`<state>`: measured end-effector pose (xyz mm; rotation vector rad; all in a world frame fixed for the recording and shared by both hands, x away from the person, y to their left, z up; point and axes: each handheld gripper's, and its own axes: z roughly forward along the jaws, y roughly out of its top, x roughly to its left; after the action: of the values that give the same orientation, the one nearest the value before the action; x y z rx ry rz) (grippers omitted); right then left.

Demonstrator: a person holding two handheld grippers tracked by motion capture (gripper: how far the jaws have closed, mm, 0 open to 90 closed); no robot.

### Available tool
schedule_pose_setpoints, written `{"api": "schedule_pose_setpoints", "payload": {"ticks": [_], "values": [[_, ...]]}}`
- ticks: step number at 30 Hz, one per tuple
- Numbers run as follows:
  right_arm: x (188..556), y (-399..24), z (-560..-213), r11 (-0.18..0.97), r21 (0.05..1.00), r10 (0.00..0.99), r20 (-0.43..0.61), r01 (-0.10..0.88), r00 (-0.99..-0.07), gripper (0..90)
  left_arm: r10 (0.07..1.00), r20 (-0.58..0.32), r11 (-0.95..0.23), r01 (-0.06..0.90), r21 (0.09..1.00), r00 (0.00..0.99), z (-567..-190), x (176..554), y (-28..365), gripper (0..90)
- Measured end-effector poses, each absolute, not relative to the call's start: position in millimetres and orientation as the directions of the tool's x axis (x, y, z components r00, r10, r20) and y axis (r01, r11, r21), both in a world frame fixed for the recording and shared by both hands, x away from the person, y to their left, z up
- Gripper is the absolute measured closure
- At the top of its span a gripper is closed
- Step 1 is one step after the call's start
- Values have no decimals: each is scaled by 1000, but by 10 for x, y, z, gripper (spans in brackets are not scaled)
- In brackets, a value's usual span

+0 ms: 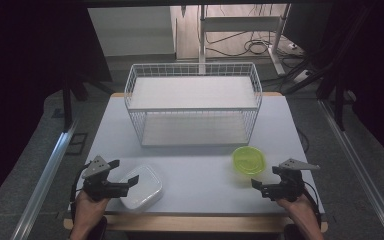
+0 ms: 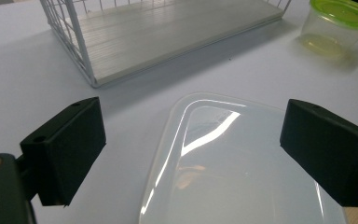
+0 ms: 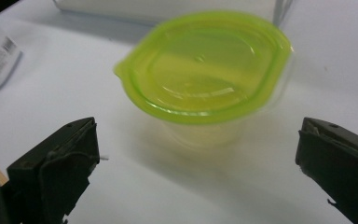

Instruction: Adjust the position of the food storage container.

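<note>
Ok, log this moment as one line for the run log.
left tongs: open, over white container | right tongs: open, short of green-lidded tub | wire basket: empty

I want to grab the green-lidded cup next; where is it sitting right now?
In the high view the green-lidded cup stands on the table's right side, just in front of the wire basket's right corner, ahead of the right gripper and its open jaws.

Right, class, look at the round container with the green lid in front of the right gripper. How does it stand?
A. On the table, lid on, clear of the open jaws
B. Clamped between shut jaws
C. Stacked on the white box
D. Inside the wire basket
A: the round container sits lidded on the table, and the right gripper has its jaws spread wide, short of it.
</note>
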<state>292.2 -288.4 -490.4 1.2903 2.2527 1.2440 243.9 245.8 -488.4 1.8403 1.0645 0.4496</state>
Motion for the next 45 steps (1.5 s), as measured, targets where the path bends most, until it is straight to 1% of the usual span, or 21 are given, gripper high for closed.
{"api": "schedule_pose_setpoints", "payload": {"ticks": [4,8,11,14,15,17,18,20,22,23,24,25,26,27,29,30,32,35,38,42,45], "values": [[2924,-2912,-4917,244,778,815,159,579,-558,0,832,-89,-220,474,853,547,-4938,2430,2416,59],[2908,-2893,-4875,262,785,817,130,562,-562,0,831,-79,-230,469,852,550,-4975,2435,2397,53],[2908,-2878,-4857,275,776,827,110,568,-551,42,833,-66,-234,459,857,549,-4989,2435,2385,46],[2914,-2875,-4848,263,756,841,124,599,-526,138,834,-60,-237,453,860,549,-4994,2426,2389,42],[2914,-2875,-4848,263,756,841,124,599,-526,138,834,-60,-237,453,860,549,-4994,2426,2389,42],[2911,-2880,-4829,263,758,847,115,596,-519,201,833,-59,-233,447,864,550,-4988,2419,2397,42],[2907,-2880,-4806,266,761,847,108,592,-520,253,833,-63,-230,446,865,550,-4987,2417,2398,42],[2900,-2873,-4782,274,766,846,96,581,-525,309,832,-60,-232,444,865,551,-4987,2415,2397,42],[2891,-2854,-4749,288,772,839,82,566,-538,383,832,-55,-239,444,864,553,-4991,2414,2395,42],[2886,-2825,-4719,310,776,829,62,549,-556,444,831,-52,-241,443,864,554,-4993,2413,2392,42],[2886,-2825,-4719,310,776,829,62,549,-556,444,831,-52,-241,443,864,554,-4993,2413,2392,42],[2887,-2791,-4694,339,773,820,37,537,-571,505,831,-50,-242,442,864,555,-4993,2412,2391,42],[2887,-2791,-4694,339,773,820,37,537,-571,505,830,-50,-243,440,865,556,-4992,2412,2390,42],[2891,-2774,-4682,349,773,815,30,530,-579,529,829,-50,-242,438,866,558,-4991,2410,2390,42],[2908,-2743,-4657,362,776,805,19,517,-593,588,825,-52,-240,432,869,563,-4987,2407,2391,42],[2934,-2714,-4632,374,777,797,9,506,-603,642,824,-54,-237,430,871,564,-4987,2406,2388,42],[2952,-2703,-4622,376,778,793,10,503,-609,663,822,-52,-238,425,873,567,-4987,2404,2383,42],[3033,-2655,-4604,382,777,776,24,500,-630,744,821,-50,-239,422,874,568,-4987,2405,2378,42],[3066,-2617,-4606,392,773,766,25,498,-642,775,819,-55,-235,422,876,571,-4988,2409,2378,42],[3141,-2494,-4593,434,767,741,-5,473,-671,886,817,-54,-235,417,878,574,-4985,2403,2372,42],[3214,-2415,-4592,457,761,720,-12,461,-694,896,815,-50,-237,412,880,577,-4981,2400,2367,42]]}}
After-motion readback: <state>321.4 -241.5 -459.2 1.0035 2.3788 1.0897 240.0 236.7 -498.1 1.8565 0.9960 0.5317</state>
